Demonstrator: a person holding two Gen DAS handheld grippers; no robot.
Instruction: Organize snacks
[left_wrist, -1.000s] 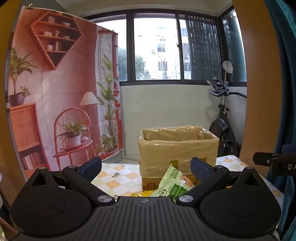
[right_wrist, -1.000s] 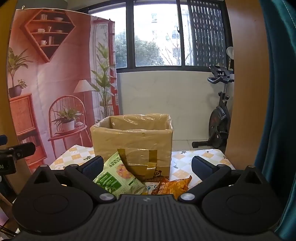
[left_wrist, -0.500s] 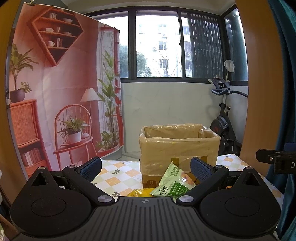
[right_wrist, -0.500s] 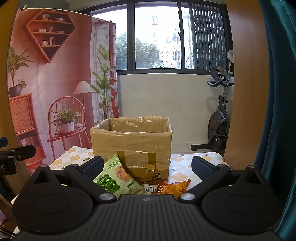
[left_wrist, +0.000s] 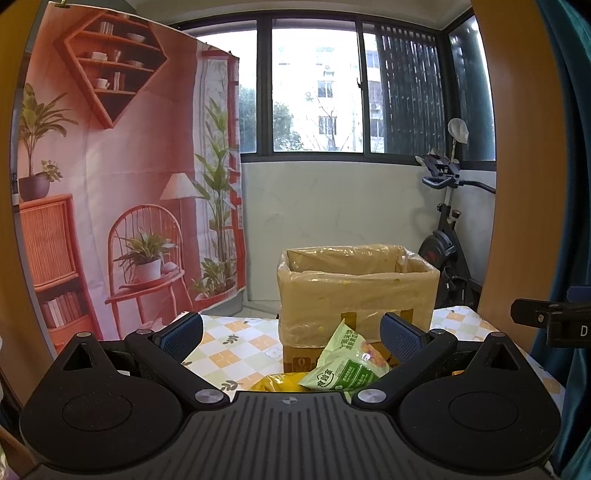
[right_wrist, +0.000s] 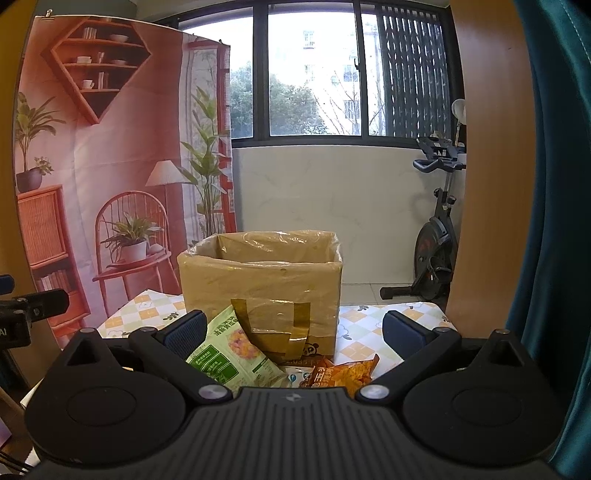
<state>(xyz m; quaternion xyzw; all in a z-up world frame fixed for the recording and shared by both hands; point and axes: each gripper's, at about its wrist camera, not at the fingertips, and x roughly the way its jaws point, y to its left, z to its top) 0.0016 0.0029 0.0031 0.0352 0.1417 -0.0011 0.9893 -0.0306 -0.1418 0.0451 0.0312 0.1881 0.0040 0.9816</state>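
Cardboard box: tan-brown, lined with translucent film, with darker olive-brown tape strips on the front. Green snack bag: pale green with darker green label panels, white print and a yellow-orange food picture. Orange snack bag: orange with yellow and red print. Yellow packet: plain yellow. Tabletop cloth: white, pale-green and orange checks with small leaf and flower motifs. Left gripper and right gripper: black bodies, dark blue textured pads. Backdrop: salmon-pink with printed green plants. Curtain: teal.
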